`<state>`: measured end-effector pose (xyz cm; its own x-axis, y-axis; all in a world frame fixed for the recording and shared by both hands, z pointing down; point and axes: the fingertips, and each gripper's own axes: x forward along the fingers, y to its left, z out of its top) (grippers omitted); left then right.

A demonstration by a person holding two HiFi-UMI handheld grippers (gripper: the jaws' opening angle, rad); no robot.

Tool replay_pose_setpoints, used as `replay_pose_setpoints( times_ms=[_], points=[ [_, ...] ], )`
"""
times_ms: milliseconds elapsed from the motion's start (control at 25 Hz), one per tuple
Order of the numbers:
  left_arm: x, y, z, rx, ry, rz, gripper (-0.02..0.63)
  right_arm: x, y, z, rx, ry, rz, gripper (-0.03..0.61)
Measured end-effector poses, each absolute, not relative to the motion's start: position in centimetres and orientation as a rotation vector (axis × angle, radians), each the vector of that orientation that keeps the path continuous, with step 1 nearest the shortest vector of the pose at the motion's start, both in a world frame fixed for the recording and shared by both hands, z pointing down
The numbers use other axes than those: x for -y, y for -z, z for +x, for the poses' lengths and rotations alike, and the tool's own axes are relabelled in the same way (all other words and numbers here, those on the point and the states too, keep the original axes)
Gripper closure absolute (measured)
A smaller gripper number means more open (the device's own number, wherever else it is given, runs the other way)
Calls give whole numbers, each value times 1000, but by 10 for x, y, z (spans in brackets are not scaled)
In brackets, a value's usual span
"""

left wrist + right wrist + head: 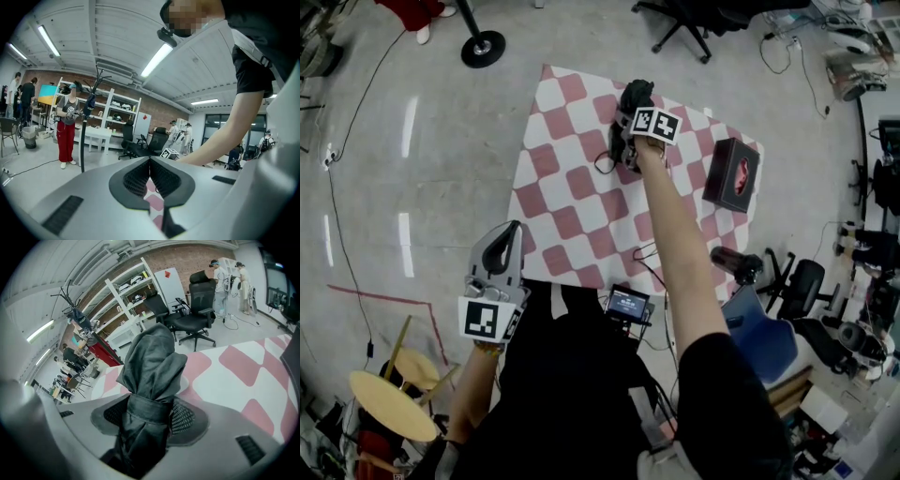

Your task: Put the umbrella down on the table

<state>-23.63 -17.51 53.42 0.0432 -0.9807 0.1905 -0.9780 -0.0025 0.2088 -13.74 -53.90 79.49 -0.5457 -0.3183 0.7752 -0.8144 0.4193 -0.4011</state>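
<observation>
A black folded umbrella [634, 97] is over the far part of the table with the red-and-white checked cloth [567, 202]. My right gripper [630, 133] is shut on it, arm stretched out. In the right gripper view the umbrella [152, 364] fills the gap between the jaws, its strap band pressed by the pads [183, 416], and its end points at the cloth [234, 376]. Whether it touches the cloth I cannot tell. My left gripper [501, 242] hovers by the table's near left corner. Its pads [136, 178] meet with nothing between them.
A black box with a red inside [732, 174] stands on the table's right side. A small screen device [627, 305] sits at the near edge. A blue chair [761, 339] is at the right, yellow round stools [392, 403] at the near left, and a stand base [482, 47] on the far floor.
</observation>
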Motion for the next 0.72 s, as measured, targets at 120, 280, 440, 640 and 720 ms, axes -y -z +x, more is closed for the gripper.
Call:
replay_pose_setpoints(
  times_ms=[120, 280, 440, 640, 720],
  points=[
    [174, -536, -241, 2007, 19, 2032, 600, 539, -801, -138, 2054, -1057, 964, 337],
    [174, -538, -242, 2006, 39, 2017, 600, 538, -803, -139, 2044, -1024, 962, 330],
    [174, -535, -239, 2007, 31, 2032, 600, 536, -802, -141, 2062, -1016, 941, 325],
    [167, -536, -235, 2002, 13, 2033, 600, 534, -798, -142, 2097, -1021, 928, 318],
    [165, -537, -234, 1998, 5, 2034, 600, 533, -798, -141, 2094, -1025, 932, 314]
  ],
)
